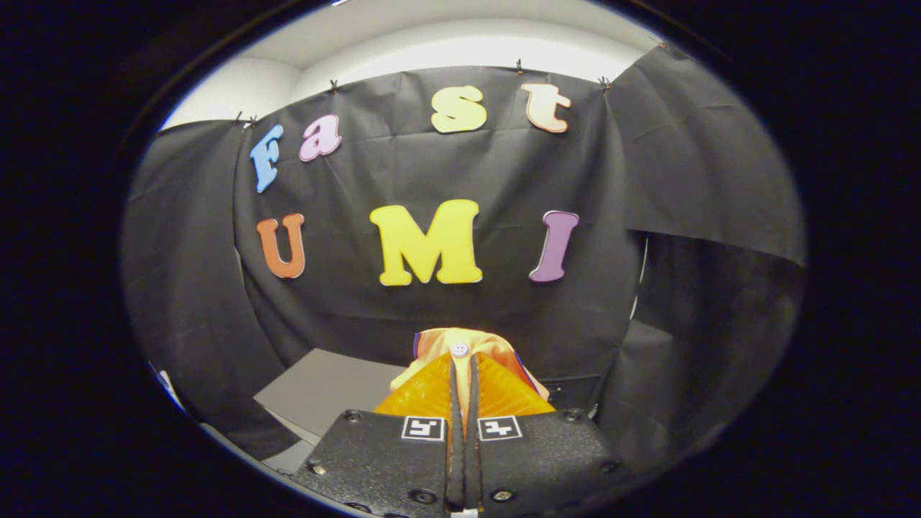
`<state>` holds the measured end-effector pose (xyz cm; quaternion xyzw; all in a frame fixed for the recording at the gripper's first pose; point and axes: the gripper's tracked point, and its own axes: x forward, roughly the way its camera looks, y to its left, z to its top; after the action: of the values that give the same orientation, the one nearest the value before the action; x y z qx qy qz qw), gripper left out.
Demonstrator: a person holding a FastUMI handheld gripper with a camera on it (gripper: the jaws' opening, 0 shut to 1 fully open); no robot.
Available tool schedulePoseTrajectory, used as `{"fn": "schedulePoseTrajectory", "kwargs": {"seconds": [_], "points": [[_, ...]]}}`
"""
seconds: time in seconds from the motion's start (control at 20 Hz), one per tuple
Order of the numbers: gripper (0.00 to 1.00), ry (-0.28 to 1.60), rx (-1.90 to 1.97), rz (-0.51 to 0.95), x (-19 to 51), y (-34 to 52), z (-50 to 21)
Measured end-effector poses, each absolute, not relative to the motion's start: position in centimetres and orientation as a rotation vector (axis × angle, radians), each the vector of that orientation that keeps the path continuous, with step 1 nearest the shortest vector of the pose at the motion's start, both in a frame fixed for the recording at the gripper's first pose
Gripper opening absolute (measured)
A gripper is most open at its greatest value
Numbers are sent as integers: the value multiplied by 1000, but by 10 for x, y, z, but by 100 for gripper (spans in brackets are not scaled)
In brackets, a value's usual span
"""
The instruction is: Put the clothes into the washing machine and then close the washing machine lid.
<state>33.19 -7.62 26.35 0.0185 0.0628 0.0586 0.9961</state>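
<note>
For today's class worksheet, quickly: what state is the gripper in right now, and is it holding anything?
Gripper: closed, both orange fingers pinching a yellow-orange piece of clothing with a white button, held up in front of the black booth wall.

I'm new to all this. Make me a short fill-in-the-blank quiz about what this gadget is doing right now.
1. The gripper has its two orange fingers nearly ___ together.
2. Pinched between them is a piece of ___ cloth.
3. On that cloth sits a small white ___.
4. Left of the fingers lies a flat ___ surface.

Missing words: closed; orange; button; grey
</note>
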Motion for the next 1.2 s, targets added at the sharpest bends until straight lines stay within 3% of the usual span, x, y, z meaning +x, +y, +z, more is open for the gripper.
{"fn": "schedulePoseTrajectory", "kwargs": {"seconds": [0.4,1.2], "points": [[4,263,74,106,402,-128,190],[4,650,57,76,503,-134,-58]]}}
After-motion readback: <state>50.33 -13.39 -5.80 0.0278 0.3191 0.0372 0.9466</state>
